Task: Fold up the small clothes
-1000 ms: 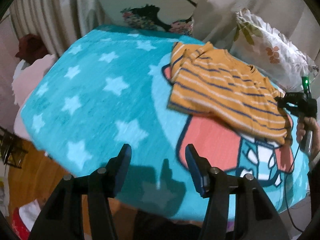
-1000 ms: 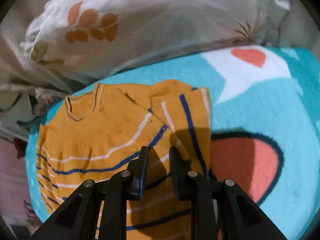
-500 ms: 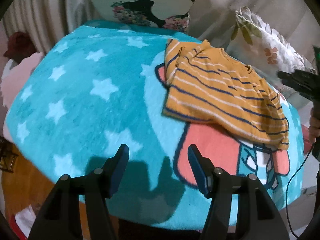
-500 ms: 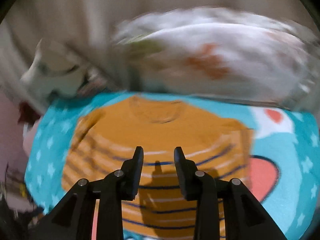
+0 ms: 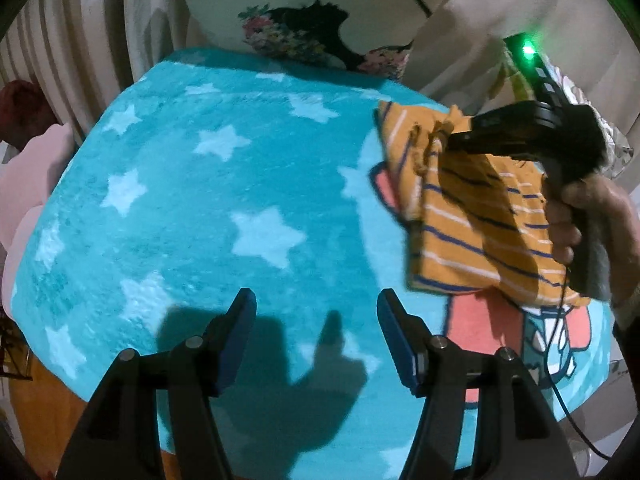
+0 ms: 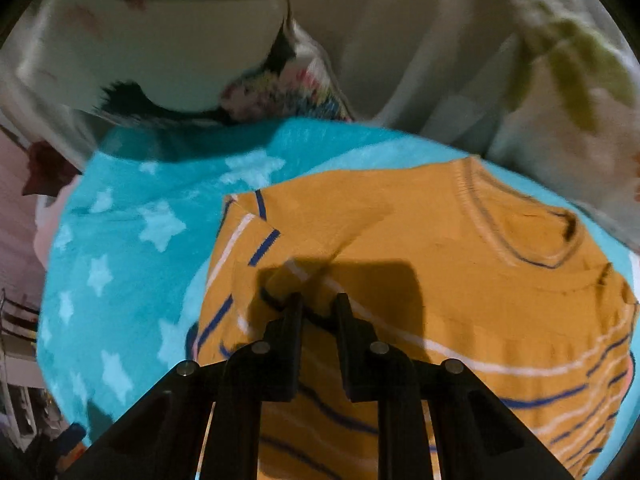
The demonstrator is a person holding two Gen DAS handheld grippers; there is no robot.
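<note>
An orange shirt with blue and white stripes [image 5: 472,232] lies on the right part of a teal star blanket [image 5: 224,184]. In the right wrist view the shirt [image 6: 440,248] fills the middle, collar at the right. My right gripper [image 6: 318,304] is low over the shirt's left sleeve area, jaws narrowly apart with a fold of fabric between the tips. It also shows in the left wrist view [image 5: 456,140], held by a hand. My left gripper [image 5: 316,308] is open and empty over the blanket's near edge, well left of the shirt.
Floral pillows [image 5: 304,20] and white bedding [image 6: 540,80] stand behind the blanket. A pink and a dark red item [image 5: 28,148] lie off the blanket's left edge. A wooden floor [image 5: 36,408] shows below left.
My right gripper has swung from the shirt's right hem across to its left sleeve area and come down onto the fabric. My left gripper stayed open and moved in slightly.
</note>
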